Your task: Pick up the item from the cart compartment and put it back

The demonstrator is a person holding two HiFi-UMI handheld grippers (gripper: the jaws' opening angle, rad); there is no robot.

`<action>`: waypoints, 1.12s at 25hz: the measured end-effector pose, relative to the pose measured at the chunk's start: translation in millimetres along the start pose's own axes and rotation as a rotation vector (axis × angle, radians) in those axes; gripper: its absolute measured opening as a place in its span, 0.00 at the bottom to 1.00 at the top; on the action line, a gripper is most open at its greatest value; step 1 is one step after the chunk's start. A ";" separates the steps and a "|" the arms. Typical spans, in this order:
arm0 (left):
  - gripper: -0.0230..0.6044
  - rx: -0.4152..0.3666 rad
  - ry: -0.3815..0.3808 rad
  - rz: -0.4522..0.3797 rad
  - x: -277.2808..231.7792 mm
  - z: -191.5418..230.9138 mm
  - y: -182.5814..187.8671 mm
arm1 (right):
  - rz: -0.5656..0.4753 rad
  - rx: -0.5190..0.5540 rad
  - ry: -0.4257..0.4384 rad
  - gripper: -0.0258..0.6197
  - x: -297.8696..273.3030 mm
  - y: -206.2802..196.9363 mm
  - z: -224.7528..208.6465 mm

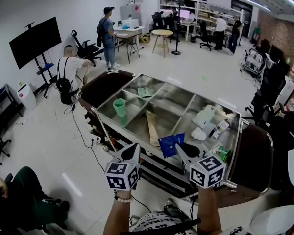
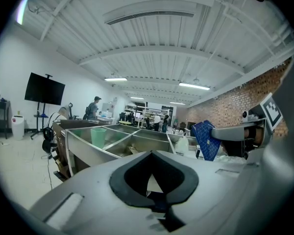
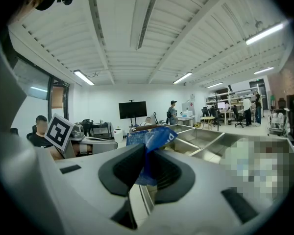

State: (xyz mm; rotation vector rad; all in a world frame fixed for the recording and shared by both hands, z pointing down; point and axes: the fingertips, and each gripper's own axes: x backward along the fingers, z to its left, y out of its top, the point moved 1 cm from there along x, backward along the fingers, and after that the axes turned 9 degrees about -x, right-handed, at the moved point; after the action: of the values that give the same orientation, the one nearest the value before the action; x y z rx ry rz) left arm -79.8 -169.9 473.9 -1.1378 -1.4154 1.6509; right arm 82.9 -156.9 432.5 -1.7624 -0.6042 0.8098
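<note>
Pale floor tiles run through a wide workshop, with a brick wall point(image 1: 284, 38) on the right, a dark television on a stand point(image 1: 35, 40) at the far left, and people at desks along the far side. At the centre stands a metal cart point(image 1: 171, 102), its top split into open compartments. A green cup point(image 1: 119, 106) stands upright in a left compartment. A wooden strip point(image 1: 152, 127) lies in the near middle one. White bags point(image 1: 204, 115) and a small bottle point(image 1: 219, 129) crowd the right compartment.

The right gripper point(image 1: 180, 148) sits at the near side of the cart, and its jaws are clamped on a blue packet point(image 1: 170, 144). The right gripper view shows the black pads nearly together, pinching the packet's lower edge. The packet stands up out of the jaws, lifted above the near rim and clear of the compartments.

The left gripper point(image 1: 132, 148) hangs just to the left of it, also at the cart's near edge. Its jaw tips are closed together with nothing between them.
</note>
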 end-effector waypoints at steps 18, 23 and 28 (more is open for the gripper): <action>0.04 0.039 0.024 0.002 -0.7 0.6 0.1 | 0.009 0.033 0.005 0.14 -9.4 13.1 3.8; 0.04 -0.012 0.014 -0.011 -9.6 2.8 22.2 | -0.036 0.070 0.001 0.14 -13.3 57.7 -1.2; 0.04 -0.036 -0.015 -0.027 -24.2 2.5 44.2 | -0.067 0.128 -0.037 0.14 -19.1 102.5 -10.6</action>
State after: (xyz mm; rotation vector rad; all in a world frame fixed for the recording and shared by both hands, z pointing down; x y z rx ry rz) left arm -70.6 -200.8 435.1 -1.1232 -1.4694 1.6245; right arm 80.4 -209.7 342.1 -1.6060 -0.6187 0.8185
